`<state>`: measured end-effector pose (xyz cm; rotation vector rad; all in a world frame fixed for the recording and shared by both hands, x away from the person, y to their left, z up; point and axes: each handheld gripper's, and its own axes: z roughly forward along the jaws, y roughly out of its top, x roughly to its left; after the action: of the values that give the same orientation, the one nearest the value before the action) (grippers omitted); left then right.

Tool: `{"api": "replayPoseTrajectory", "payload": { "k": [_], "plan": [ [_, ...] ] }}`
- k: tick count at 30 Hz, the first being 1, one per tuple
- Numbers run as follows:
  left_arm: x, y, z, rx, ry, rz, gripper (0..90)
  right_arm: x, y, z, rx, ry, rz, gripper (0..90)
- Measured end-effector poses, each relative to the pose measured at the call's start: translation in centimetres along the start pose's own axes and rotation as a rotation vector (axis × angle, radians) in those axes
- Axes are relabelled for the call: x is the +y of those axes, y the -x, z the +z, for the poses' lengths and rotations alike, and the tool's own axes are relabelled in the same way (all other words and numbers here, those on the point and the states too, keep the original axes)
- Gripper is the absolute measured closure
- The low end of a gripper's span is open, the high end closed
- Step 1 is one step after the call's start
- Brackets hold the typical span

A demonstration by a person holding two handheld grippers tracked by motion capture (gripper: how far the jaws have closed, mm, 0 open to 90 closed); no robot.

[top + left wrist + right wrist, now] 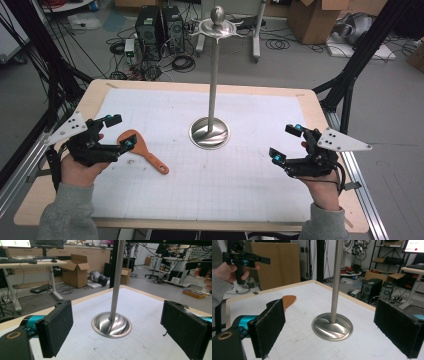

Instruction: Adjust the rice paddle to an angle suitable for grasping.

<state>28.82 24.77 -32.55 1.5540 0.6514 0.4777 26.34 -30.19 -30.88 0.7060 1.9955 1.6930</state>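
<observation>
Overhead, the high view takes in a wooden table [310, 100] covered by a white gridded mat [225, 175]. At its centre a polished metal stand [214, 100] rises straight up from a round base to a winged top with a ball finial; the top is seen in this view, while both gripper views cut the pole off partway up.

Left of the stand an orange spatula [145, 150] lies flat on the mat. Its long axis runs diagonally: the rounded blade points toward the far left, the handle toward the near right. From the right gripper view just the blade [288, 301] peeks out behind that gripper's own left jaw.

The left gripper [120, 132] is held at the mat's left edge, its jaws wide apart with nothing between them, the nearer jaw tip just beside the spatula's blade. The right gripper [286, 142] is held at the mat's right edge, its jaws likewise spread wide and empty. Both hands grip from below, forearms in grey sleeves coming up from the near edge, each gripper aimed inward at the stand.

The right gripper view also catches the person's left hand [227, 271] raised above the table.
</observation>
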Motion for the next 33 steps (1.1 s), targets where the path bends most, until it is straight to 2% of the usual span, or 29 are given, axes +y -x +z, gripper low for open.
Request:
{"api": "replayPoseTrajectory", "payload": {
  "k": [3,5,9,12,17,22,26,28,30,31,33],
  "plan": [
    [-0.3,-0.1,0.2,-0.006,-0.036,-0.014,18.1,-0.1,0.0,-0.1,0.000,-0.003,0.005,9.0],
    [-0.3,0.0,0.4,0.007,-0.065,0.004,25.3,-0.1,0.1,-0.1,0.000,-0.002,0.004,8.9],
    [-0.5,0.1,0.7,0.000,-0.083,0.007,32.3,-0.2,0.0,-0.1,0.004,-0.001,0.005,8.9],
    [-0.8,0.0,0.9,0.002,-0.099,0.014,40.6,-0.3,0.0,0.0,0.009,-0.010,0.004,9.0],
    [-1.6,-0.5,1.5,0.008,-0.125,0.001,54.8,-0.4,0.0,0.1,0.002,-0.010,-0.003,9.0],
    [-2.8,-1.3,2.1,0.024,-0.169,-0.018,69.8,-0.3,-0.1,-0.1,0.009,-0.004,-0.008,9.0],
    [-3.9,-1.7,2.8,0.048,-0.200,-0.016,80.1,-0.4,-0.1,0.0,0.007,-0.010,-0.006,9.0],
    [-4.1,-1.7,3.0,0.053,-0.207,-0.008,84.1,-0.5,-0.1,0.1,0.008,-0.021,0.001,9.0],
    [-4.6,-1.6,3.5,0.089,-0.219,0.025,88.2,-0.6,-0.1,0.2,0.008,-0.024,-0.003,9.0],
    [-4.7,-1.6,3.6,0.094,-0.225,0.029,88.8,-0.6,-0.1,0.2,0.007,-0.026,-0.007,9.0],
    [-5.0,-1.9,4.2,0.089,-0.251,0.010,89.3,-0.6,-0.2,0.3,0.010,-0.028,-0.005,9.0]
  ]
}}
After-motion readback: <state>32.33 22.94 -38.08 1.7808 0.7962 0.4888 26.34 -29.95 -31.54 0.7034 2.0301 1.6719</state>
